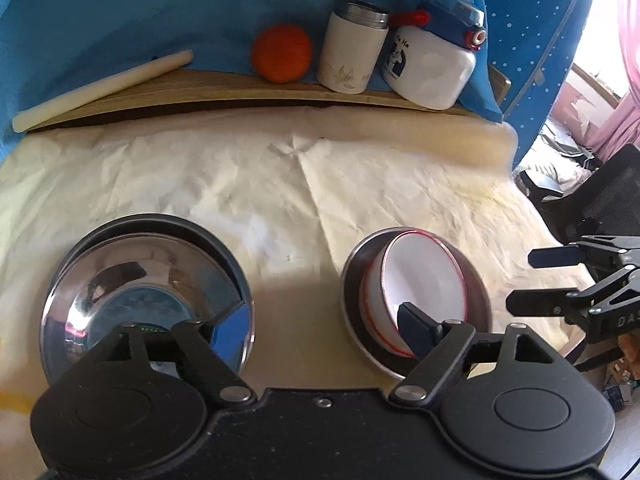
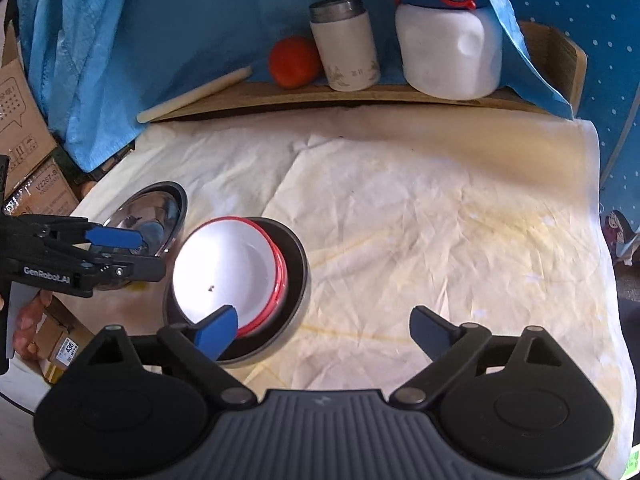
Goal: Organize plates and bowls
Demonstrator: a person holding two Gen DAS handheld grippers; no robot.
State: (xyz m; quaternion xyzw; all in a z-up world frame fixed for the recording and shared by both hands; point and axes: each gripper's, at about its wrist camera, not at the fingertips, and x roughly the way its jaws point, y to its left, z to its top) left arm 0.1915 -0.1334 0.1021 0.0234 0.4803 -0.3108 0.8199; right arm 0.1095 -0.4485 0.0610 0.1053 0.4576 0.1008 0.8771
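The white bowl (image 1: 420, 276) with a red rim sits tilted inside a dark-lined pan (image 1: 356, 292), its mouth facing up and toward the grippers, its far edge leaning on the pan's wall. In the right wrist view the same bowl (image 2: 224, 272) shows its white inside, with the pan (image 2: 298, 280) around it on the cream cloth (image 2: 440, 220).

Well apart to its left lies a steel bowl (image 1: 132, 292), mouth up, nested in a second dark pan (image 1: 160, 224).

The left gripper (image 1: 320, 332) is released, its jaws wide: one pad lies over the steel bowl's rim, the other over the white bowl's near edge, clamping neither. The right gripper (image 2: 326, 328) also stands wide and holds nothing, its left pad over the white bowl's near rim, its right over bare cloth.

On the wooden ledge (image 1: 240, 88) behind stand a pale rod (image 1: 100, 84) lying lengthwise, an orange (image 1: 281, 53), a white flask (image 1: 352, 48) and a white jug (image 1: 432, 60), before a blue drape (image 1: 120, 12).
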